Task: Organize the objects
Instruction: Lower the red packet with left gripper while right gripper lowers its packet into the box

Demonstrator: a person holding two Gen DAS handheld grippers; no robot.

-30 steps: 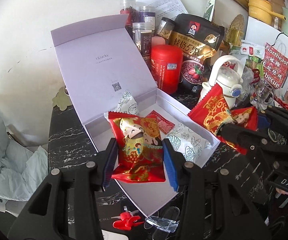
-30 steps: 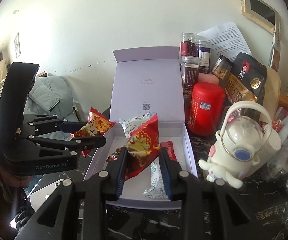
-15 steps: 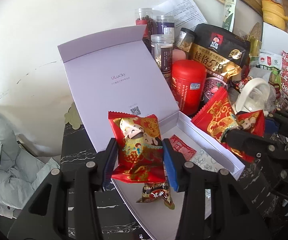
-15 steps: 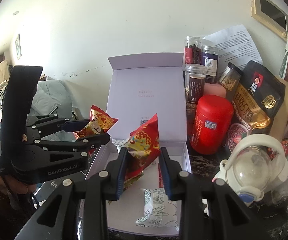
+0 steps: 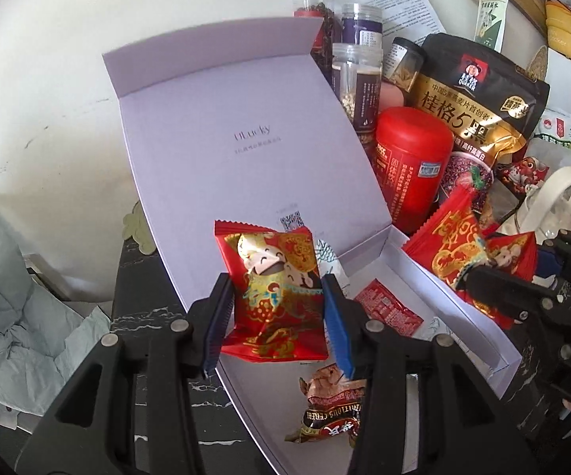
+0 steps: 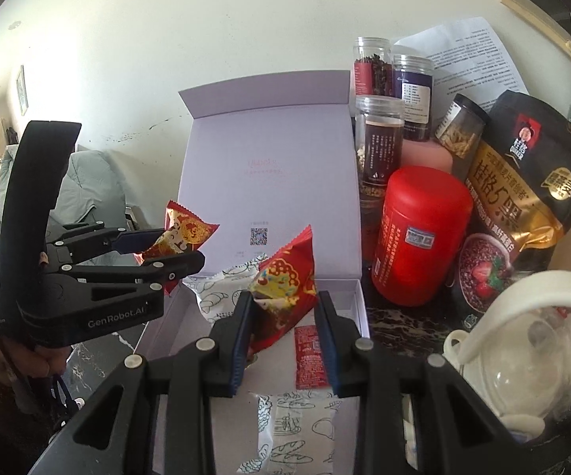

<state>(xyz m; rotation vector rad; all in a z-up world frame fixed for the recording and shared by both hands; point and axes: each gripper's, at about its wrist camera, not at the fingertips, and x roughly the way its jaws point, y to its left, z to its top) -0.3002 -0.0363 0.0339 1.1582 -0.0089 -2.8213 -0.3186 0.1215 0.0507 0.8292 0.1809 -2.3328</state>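
A lilac gift box (image 5: 463, 297) stands open on the dark marble table, lid upright (image 6: 269, 182). My left gripper (image 5: 277, 316) is shut on a red snack packet (image 5: 277, 297) with a cartoon figure, held above the box's left part. My right gripper (image 6: 281, 332) is shut on a second red packet (image 6: 285, 297), held above the box. Each gripper shows in the other view, the left one (image 6: 174, 249) and the right one (image 5: 495, 273). In the box lie a small red sachet (image 5: 388, 312), a brown wrapped candy (image 5: 332, 407) and white patterned packets (image 6: 297, 431).
Right of the box stand a red canister (image 6: 420, 237), several clear jars (image 6: 376, 138), a black oats bag (image 6: 526, 194) and a white kettle-shaped toy (image 6: 522, 356). A wall rises behind. Grey-green bedding (image 5: 16, 316) lies left of the table.
Both grippers have moved closer in over the box, still holding their packets. The lid looms larger and the brown candy now shows below the left packet.
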